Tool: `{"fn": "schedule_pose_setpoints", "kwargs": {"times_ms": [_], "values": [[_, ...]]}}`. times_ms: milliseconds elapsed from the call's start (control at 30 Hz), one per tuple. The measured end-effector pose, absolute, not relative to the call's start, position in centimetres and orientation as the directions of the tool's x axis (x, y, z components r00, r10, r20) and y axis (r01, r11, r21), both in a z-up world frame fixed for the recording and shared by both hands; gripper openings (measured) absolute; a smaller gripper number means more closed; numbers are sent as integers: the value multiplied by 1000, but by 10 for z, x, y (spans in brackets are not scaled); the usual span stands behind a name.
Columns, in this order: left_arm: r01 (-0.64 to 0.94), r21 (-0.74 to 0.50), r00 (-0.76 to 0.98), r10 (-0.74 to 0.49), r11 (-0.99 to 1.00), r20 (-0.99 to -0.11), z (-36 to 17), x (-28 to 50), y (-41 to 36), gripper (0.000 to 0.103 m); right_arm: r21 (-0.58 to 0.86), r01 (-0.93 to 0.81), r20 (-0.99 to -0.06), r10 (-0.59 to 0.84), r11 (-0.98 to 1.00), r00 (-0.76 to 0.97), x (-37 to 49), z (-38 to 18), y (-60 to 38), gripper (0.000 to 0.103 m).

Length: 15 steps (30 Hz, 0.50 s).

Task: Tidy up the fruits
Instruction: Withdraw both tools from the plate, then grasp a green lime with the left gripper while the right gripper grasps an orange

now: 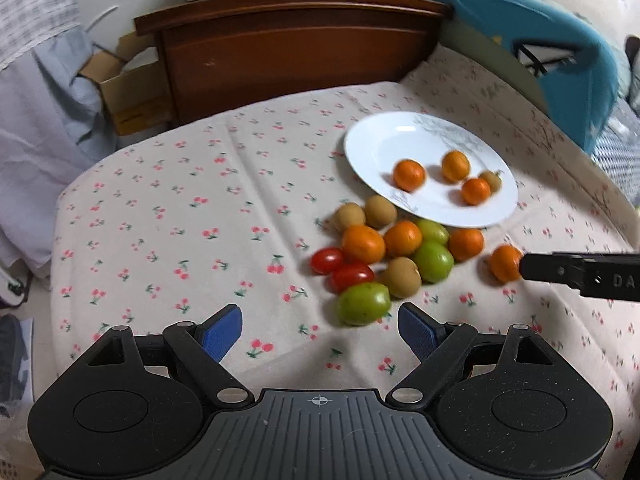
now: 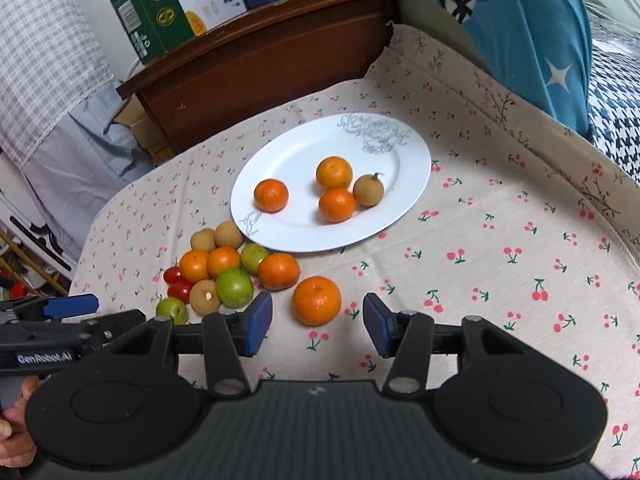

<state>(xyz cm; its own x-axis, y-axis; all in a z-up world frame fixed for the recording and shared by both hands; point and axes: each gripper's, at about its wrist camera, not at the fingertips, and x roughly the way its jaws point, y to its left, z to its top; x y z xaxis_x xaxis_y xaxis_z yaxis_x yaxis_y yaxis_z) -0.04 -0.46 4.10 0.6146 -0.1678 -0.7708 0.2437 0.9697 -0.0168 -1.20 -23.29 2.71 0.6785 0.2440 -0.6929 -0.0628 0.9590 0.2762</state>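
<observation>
**Both grippers spread wide over the fruit pile**

A white plate (image 2: 408, 168) sits on the cherry-print cloth (image 2: 500, 240). On the plate lie three small oranges (image 2: 271, 195) and one brown round fruit (image 2: 368, 190); two of the oranges and the brown fruit sit close together, and the third orange lies apart to their left in the right wrist view.

Just in front of the plate, on the cloth, is a pile of loose fruit (image 2: 224, 276): oranges, green fruits, brown round fruits and two red cherry tomatoes (image 1: 340, 268), most of them touching one another. One orange (image 2: 316, 301) lies a little apart from the pile on the side nearer the right gripper.

The right gripper (image 2: 317, 322) is released, its blue pads spread wide, and that lone orange lies just ahead of the gap between them, touching neither pad. In the left wrist view the tip of the right gripper appears right beside the same orange (image 1: 505, 263).

The left gripper (image 1: 320, 330) is also released and holds nothing. A green fruit (image 1: 363, 304) at the near edge of the pile lies just ahead of its pads.

Behind the cloth stands a dark wooden headboard (image 1: 288, 52), with cartons (image 2: 168, 4) on top of it, and a blue pillow (image 2: 532, 32) to the right.
</observation>
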Motion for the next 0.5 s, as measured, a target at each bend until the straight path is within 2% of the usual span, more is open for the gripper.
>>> {"fn": "schedule_pose_setpoints", "kwargs": {"times_ms": [500], "values": [[353, 21, 636, -223, 935, -739, 25, -2, -19, 84, 251, -64, -712, 229, 966, 663, -3, 15, -223, 51]]}}
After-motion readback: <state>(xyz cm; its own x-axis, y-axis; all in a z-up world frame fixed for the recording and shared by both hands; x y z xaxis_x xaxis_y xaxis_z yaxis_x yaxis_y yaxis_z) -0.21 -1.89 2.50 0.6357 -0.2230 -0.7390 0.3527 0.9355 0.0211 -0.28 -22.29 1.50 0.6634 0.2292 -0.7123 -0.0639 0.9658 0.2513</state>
